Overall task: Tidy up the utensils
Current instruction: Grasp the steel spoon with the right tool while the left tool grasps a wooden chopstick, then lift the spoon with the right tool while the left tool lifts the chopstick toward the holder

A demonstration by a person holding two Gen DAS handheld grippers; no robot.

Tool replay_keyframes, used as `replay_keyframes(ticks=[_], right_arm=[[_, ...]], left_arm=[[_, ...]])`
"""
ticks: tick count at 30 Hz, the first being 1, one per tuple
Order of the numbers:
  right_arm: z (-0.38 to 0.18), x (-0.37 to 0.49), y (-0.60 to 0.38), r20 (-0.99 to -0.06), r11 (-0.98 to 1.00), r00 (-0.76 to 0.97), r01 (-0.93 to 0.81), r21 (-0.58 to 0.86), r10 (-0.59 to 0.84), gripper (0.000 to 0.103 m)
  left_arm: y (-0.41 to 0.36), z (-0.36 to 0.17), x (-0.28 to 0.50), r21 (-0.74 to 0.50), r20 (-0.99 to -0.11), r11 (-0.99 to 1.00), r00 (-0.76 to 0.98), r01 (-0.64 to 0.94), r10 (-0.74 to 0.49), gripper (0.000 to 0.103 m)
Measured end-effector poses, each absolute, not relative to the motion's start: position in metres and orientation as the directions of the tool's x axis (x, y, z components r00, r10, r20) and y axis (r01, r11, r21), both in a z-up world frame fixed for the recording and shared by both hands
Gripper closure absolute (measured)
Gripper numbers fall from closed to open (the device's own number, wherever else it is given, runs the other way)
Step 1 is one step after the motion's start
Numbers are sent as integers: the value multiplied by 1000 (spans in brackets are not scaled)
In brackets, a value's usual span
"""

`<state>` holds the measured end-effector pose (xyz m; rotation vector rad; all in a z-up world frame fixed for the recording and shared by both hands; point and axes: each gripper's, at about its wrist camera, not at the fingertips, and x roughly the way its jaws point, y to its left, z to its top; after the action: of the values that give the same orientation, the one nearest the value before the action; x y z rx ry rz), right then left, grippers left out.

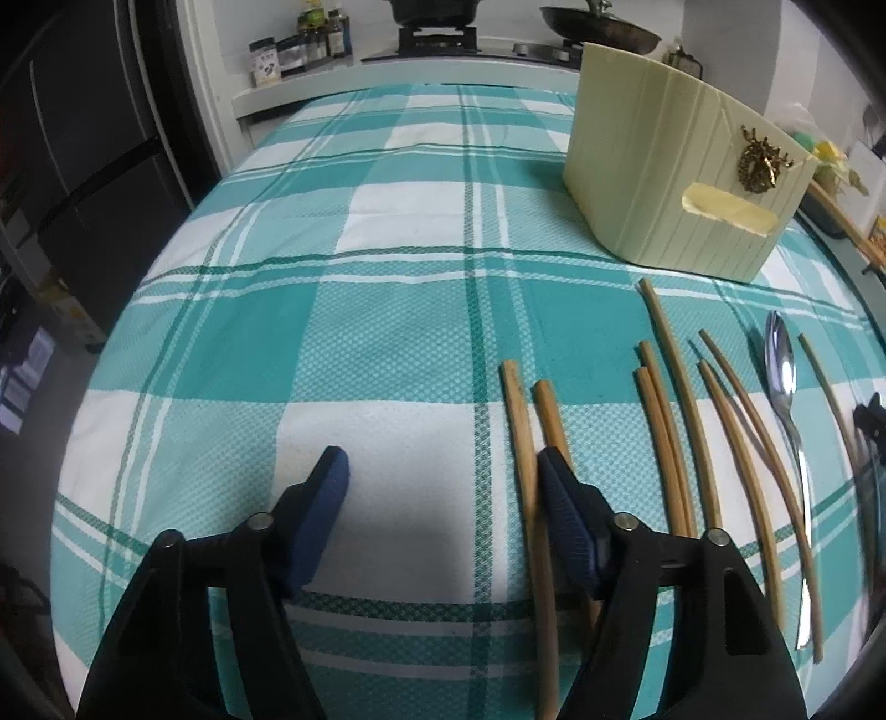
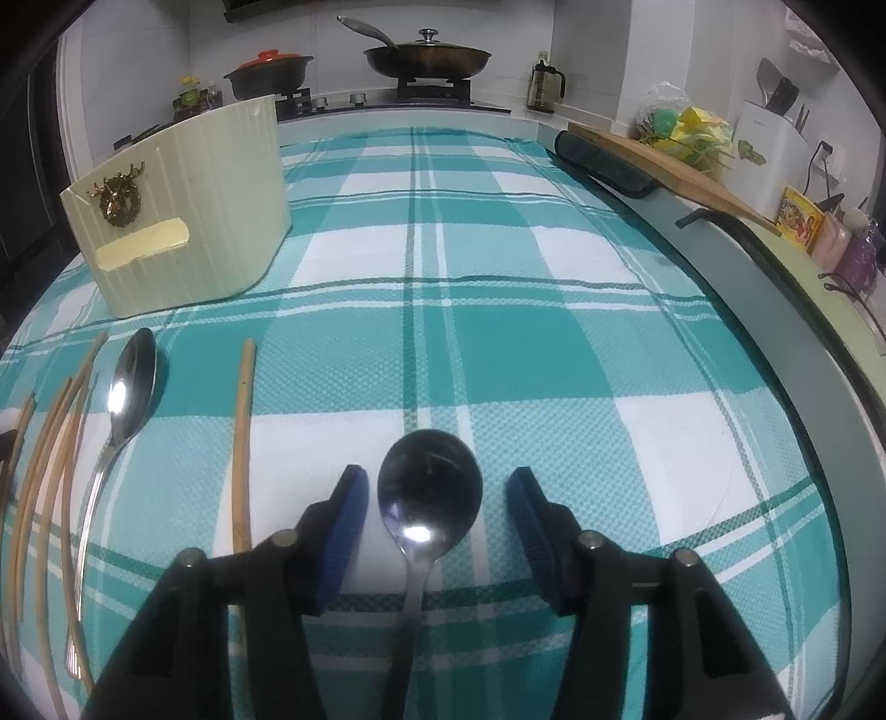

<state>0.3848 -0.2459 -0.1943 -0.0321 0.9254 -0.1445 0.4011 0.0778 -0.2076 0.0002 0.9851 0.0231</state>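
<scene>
On checked tablecloth (image 2: 498, 266), near front edge: right gripper (image 2: 437, 498) spread wide, straddling spoon (image 2: 429, 487), nothing held. Left gripper (image 1: 443, 476) also released, beside chopsticks (image 1: 520, 443). Holder (image 2: 221, 194) toward far-left corner. Risk: pads skid off slick handle, spoon slips mid-lift.

Ahead of my jaws I see a teal and white checked tablecloth (image 2: 498, 232) running up to a stove, where a lidded frying pan (image 2: 426, 58) sits straight ahead and a black pot with a red lid (image 2: 271, 69) sits ahead to the left. Far ahead on the left stand some spice jars (image 1: 299, 47). Off to the right lie a wooden cutting board (image 2: 664, 166), a white knife block (image 2: 767, 149) and a bag of yellow and green items (image 2: 686, 130).
</scene>
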Motion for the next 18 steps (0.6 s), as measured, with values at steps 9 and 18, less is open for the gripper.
replay_keyframes(ticks=[9,18], right_arm=[[-194,386,-240,-782,985,600,126,-117,-170,67],[-190,383,-240,-779,993,617,99,-62,-110,67]], left_arm=[[56,-205,395,25,-812,999,584,29,3,89],[71,-197,391,-80,-805,997,589,2,-66,98]])
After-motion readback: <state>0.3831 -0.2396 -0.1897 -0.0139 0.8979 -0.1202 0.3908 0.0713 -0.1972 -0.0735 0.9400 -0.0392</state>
